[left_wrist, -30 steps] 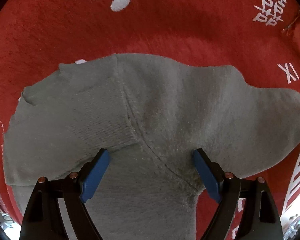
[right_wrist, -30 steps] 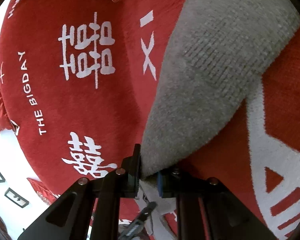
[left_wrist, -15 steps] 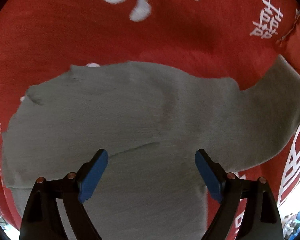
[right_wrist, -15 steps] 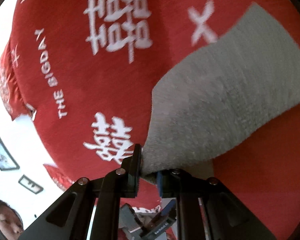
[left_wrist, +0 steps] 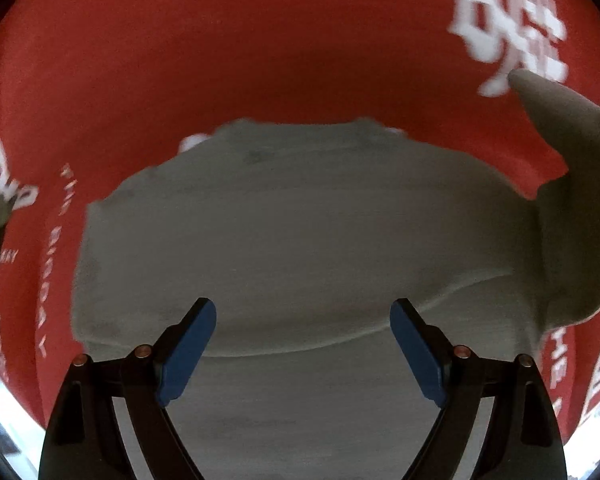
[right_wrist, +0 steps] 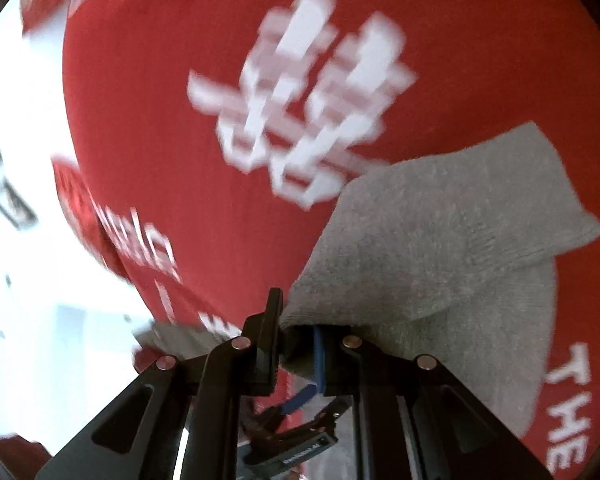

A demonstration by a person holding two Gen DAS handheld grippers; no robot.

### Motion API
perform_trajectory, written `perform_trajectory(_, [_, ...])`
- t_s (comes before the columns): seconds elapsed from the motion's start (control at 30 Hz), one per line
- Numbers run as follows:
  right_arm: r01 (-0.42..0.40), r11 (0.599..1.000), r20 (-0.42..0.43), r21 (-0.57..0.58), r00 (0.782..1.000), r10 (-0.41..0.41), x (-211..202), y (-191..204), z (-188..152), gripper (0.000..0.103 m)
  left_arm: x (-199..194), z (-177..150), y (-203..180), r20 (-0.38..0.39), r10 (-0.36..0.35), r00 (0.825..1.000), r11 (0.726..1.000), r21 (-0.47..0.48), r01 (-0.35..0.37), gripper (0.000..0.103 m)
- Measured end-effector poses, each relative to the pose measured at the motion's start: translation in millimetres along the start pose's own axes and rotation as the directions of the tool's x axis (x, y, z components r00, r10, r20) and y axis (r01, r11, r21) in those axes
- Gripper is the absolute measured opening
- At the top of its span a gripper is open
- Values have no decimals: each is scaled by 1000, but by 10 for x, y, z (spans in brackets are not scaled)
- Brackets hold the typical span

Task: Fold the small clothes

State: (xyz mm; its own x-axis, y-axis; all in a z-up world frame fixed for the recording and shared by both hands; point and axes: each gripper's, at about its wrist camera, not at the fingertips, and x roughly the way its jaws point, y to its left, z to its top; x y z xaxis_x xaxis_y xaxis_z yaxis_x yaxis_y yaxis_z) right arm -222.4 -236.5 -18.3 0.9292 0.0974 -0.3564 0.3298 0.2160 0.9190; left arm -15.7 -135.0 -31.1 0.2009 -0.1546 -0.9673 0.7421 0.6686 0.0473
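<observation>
2 grippers: left gripper (left_wrist: 302,344) jaws spread above fuzzy grey garment (left_wrist: 300,232); right gripper (right_wrist: 298,336) jaws pinching its ribbed sleeve (right_wrist: 452,240).

One grey garment (left_wrist: 300,240), two grippers

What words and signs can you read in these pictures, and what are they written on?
"THE": white letters on the red blanket, low at the right edge of the right view.
Big white Chinese sign: on the same blanket, blurred, seemingly double happiness.
White Chinese sign: left view, top right, too blurred to read.
Small white letters: left view, left side, too blurred.
Gray garment: no writing.
</observation>
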Motion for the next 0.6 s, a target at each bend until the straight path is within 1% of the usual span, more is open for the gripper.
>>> perform_trajectory(0.03, [24,999,-30,-46,999,-25,173,80,-69,15,32,-34,133,-4,13,1000,1000,-20,-13,90])
perform_trajectory(0.07, [63,991,-71,-114,995,-72,399,184,-172,15,56,-38,225,-7,22,1000,999,-31,-22,90])
perform_trajectory(0.1, [91,983,-97,-158,990,-107,541,239,-249,15,58,-62,374,-11,33,999,998,-47,-34,90])
perform_trajectory(0.13, [127,969,-130,-213,979,-157,725,288,-353,15,58,-65,485,-13,41,999,997,-60,-42,90])
perform_trajectory(0.17, [163,950,-164,-267,964,-212,911,323,-467,15,79,-82,597,-17,50,999,996,-72,-51,90])
perform_trajectory(0.2, [198,924,-197,-327,942,-272,1108,346,-601,15,121,-108,722,-26,59,998,994,-86,-61,90])
perform_trajectory(0.23, [230,893,-225,-387,916,-333,1296,352,-740,17,135,-128,779,-32,61,998,994,-92,-63,90])
perform_trajectory(0.3, [308,823,-253,-478,849,-465,1593,297,-970,18,241,-141,862,-63,59,996,993,-102,-65,90])
perform_trajectory(0.33, [348,787,-258,-510,811,-526,1706,244,-1058,20,294,-163,905,-78,56,995,992,-104,-64,90])
perform_trajectory(0.37, [393,744,-262,-540,761,-593,1816,174,-1159,24,291,-183,925,-84,55,995,992,-106,-63,90])
perform_trajectory(0.4, [400,739,-261,-543,755,-601,1835,156,-1194,30,316,-199,955,-86,47,995,993,-108,-56,90])
perform_trajectory(0.43, [397,752,-243,-527,777,-581,1798,179,-1208,47,335,-202,973,-85,35,996,993,-110,-44,90])
perform_trajectory(0.5, [404,793,-244,-456,800,-548,1710,205,-1162,64,325,-223,990,-83,23,996,993,-112,-32,90])
perform_trajectory(0.57, [421,835,-212,-355,833,-510,1542,167,-1074,64,289,-239,992,-82,11,997,993,-118,-21,90])
perform_trajectory(0.6, [427,859,-194,-284,851,-487,1448,104,-1009,64,290,-240,1006,-81,5,997,992,-123,-15,90])
